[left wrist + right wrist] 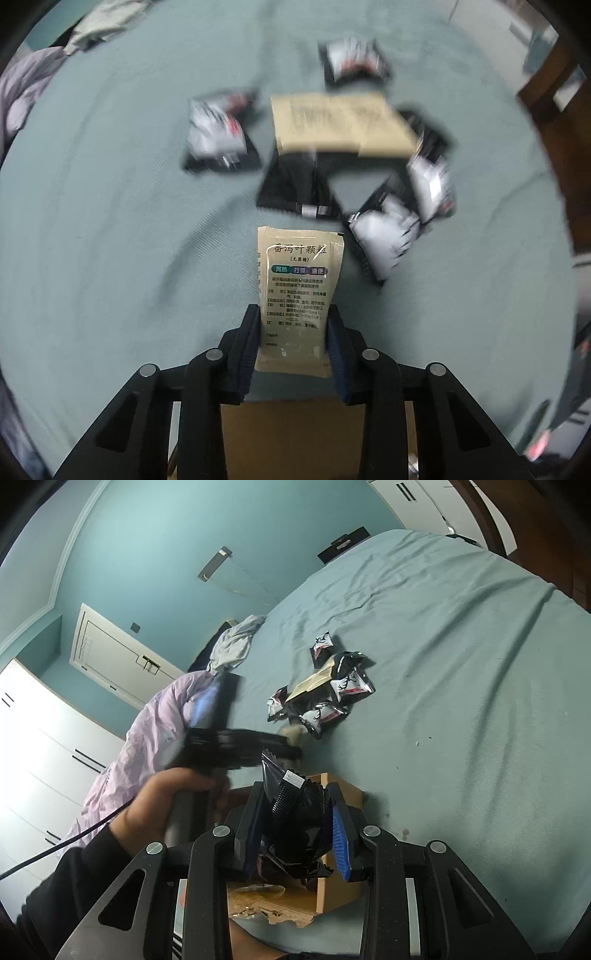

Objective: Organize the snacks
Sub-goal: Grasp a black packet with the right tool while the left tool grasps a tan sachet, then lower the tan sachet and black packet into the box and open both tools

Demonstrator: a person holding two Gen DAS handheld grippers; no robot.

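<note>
Teal walls [155,535], white wardrobes [40,746], teal-sheeted bed [461,664]

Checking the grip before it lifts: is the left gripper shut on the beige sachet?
Shut: the left gripper pads press both edges of the beige sachet.

Teal bed sheet [461,672] all wrinkled across the frame, lilac duvet [147,731] bunched at left, grey garment [236,642] crumpled above it. Teal wall [155,535] upper left, white door [114,657], white wardrobe [33,760] far left.
</note>
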